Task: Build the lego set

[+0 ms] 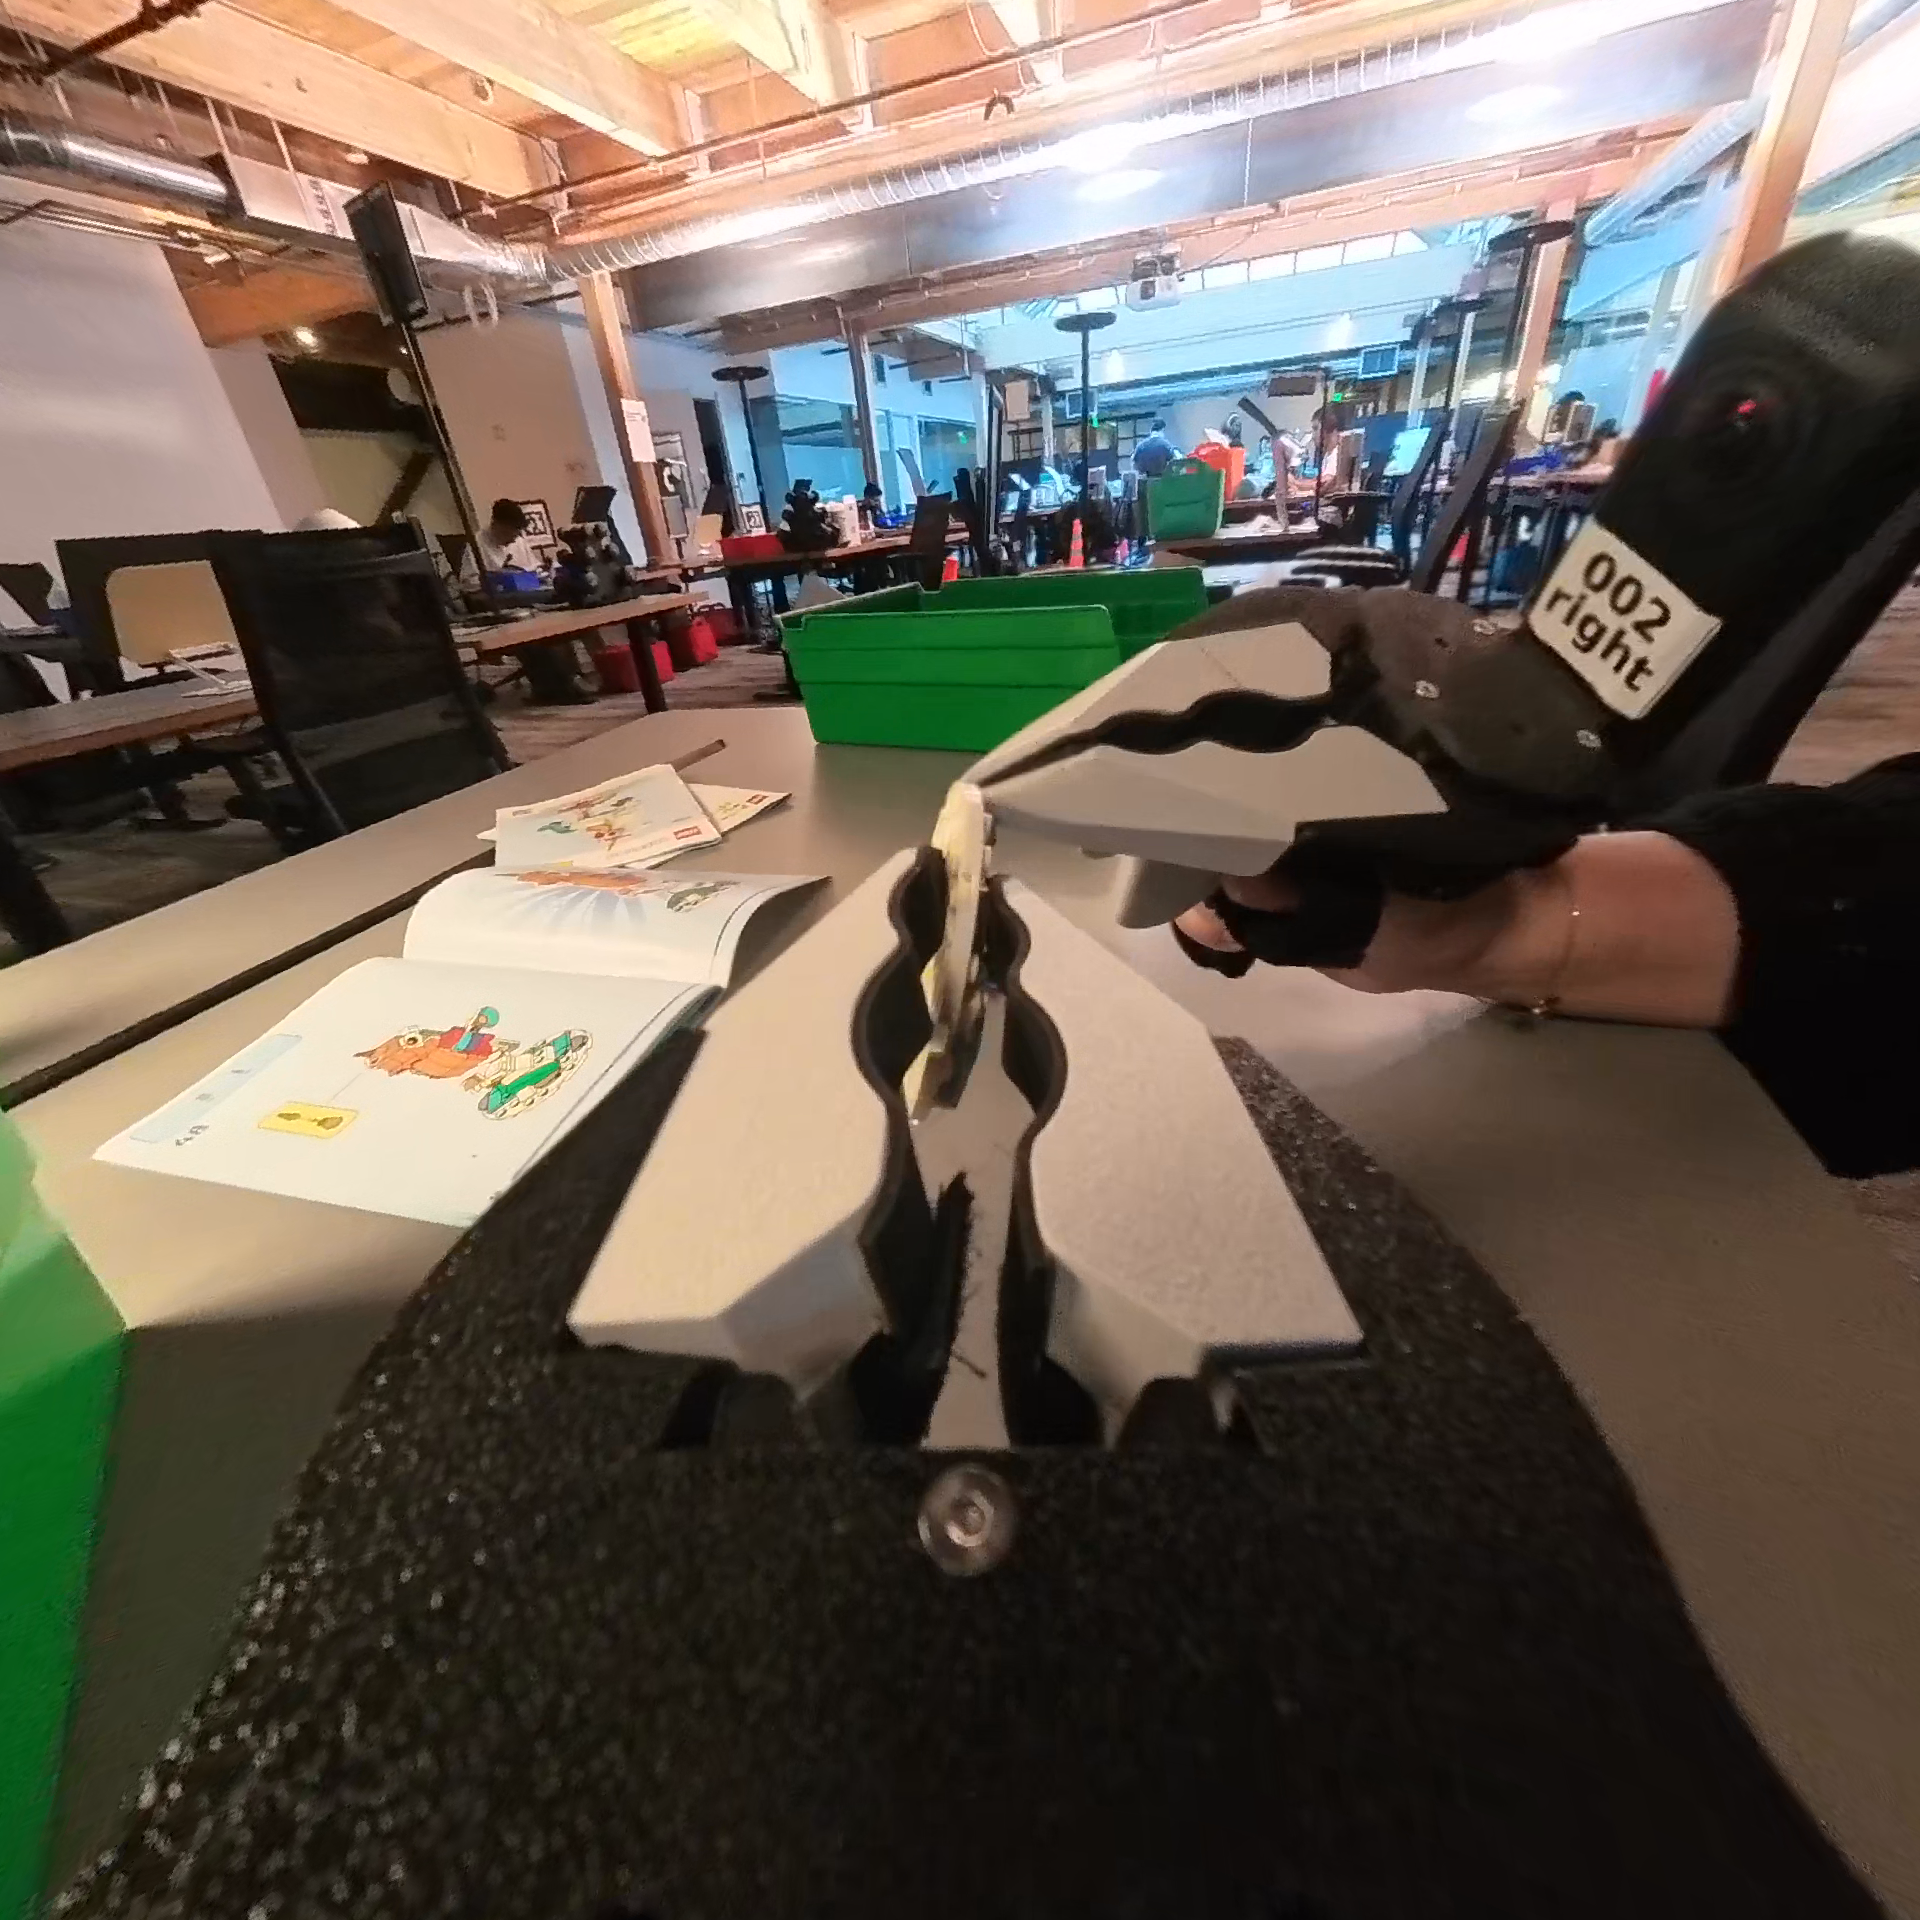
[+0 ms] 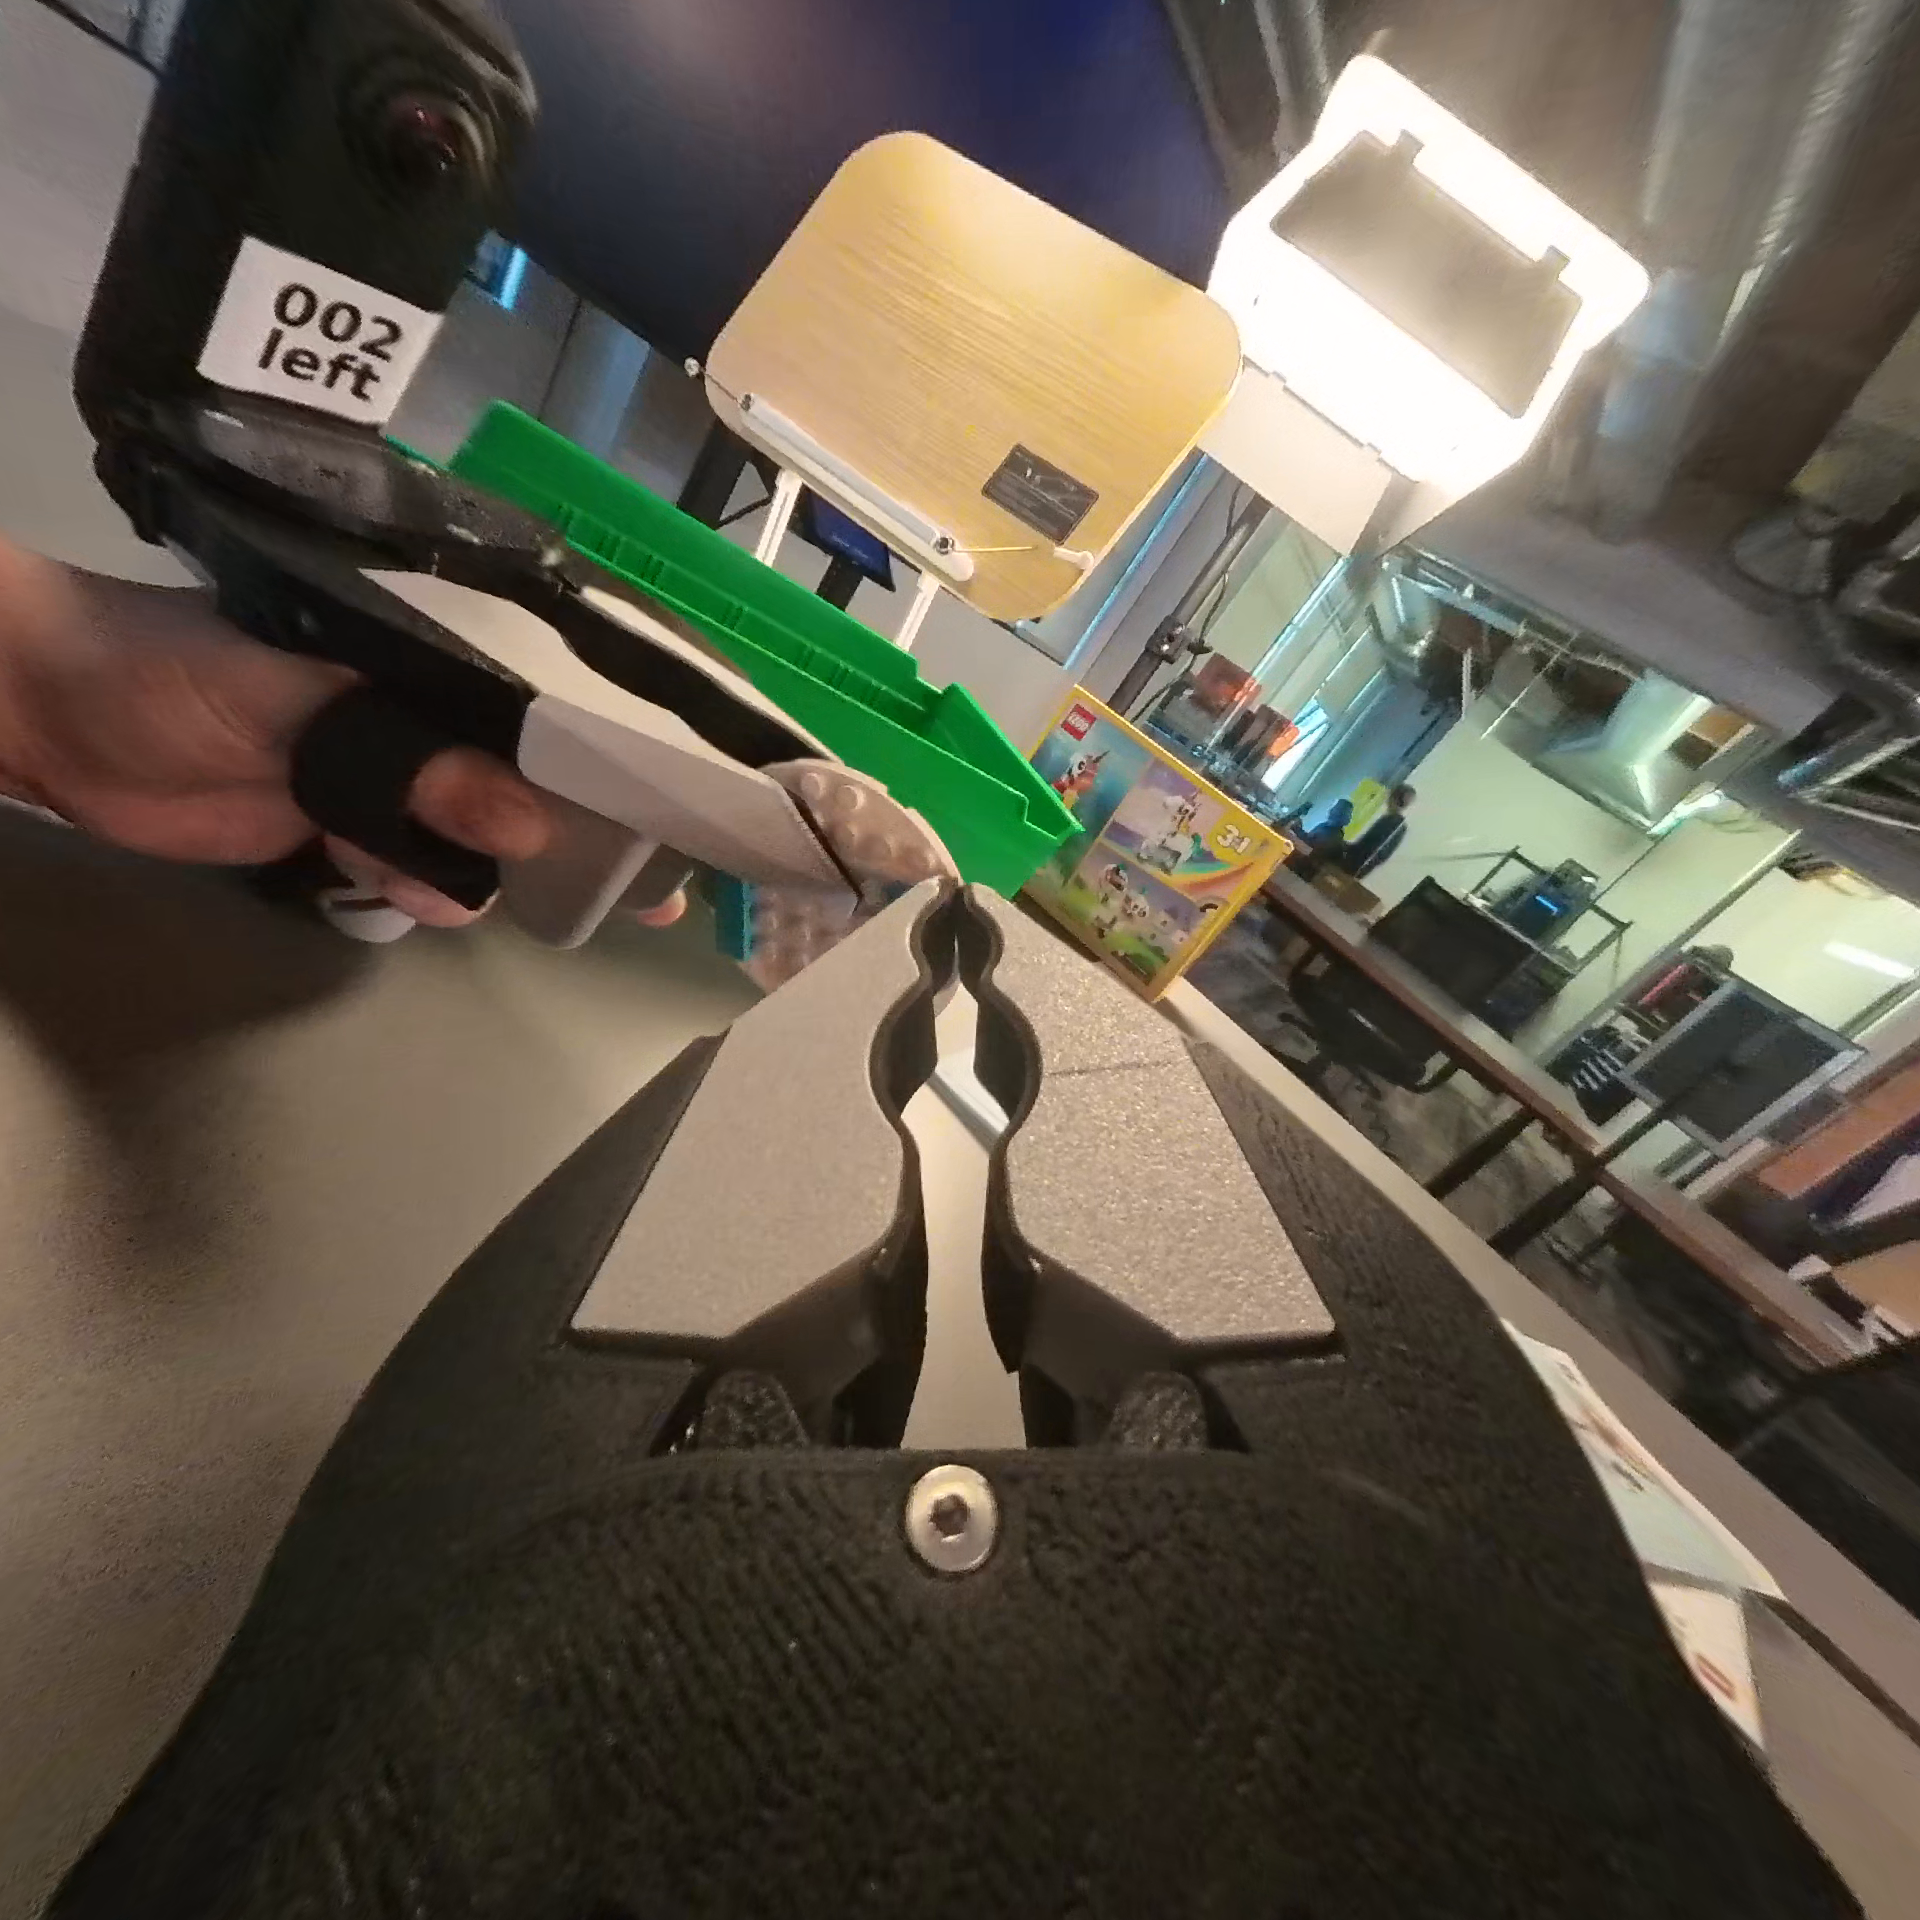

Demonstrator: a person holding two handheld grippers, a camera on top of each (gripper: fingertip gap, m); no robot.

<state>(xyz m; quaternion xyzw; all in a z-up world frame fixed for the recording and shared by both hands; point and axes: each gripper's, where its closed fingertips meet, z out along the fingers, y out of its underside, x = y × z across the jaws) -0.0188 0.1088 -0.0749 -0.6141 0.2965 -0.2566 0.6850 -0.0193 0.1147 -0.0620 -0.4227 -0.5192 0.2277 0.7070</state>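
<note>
So, the bit that matters: the left gripper (image 1: pixel 951 904) has its pads closed on a flat, cream studded plate (image 1: pixel 961 862). The plate stands on edge in the narrow slot between the fingers. Its long axis runs along the fingers, from low and near to high and far, and the top end pokes out past the tips.

The right gripper (image 1: pixel 982 805) comes in from the right, held in a hand (image 1: pixel 1455 925), and lies roughly crosswise to the left one. Its tips are closed together and sit right against the plate's upper far edge. I honestly can't tell if they pinch the edge or just touch it.

From the right wrist view it's the same story. The right gripper's (image 2: pixel 951 904) tips meet with no gap, and the plate (image 2: pixel 862 821) shows its rounded, studded face just left of them. A teal piece (image 2: pixel 727 914) is below the plate, though I can't tell if it's attached. So the plate is up off the grey table (image 1: pixel 1455 1143), at the left gripper's tips, with the right gripper at its free end.

Other stuff around:
- An open instruction booklet (image 1: pixel 416 1049) lies to the left.
- Closed booklets (image 1: pixel 613 821) lie farther back.
- Stacked green trays (image 1: pixel 956 665) are at the far edge.
- A yellow-edged toy box (image 2: pixel 1153 842) stands beyond the tips in the right wrist view.
</note>
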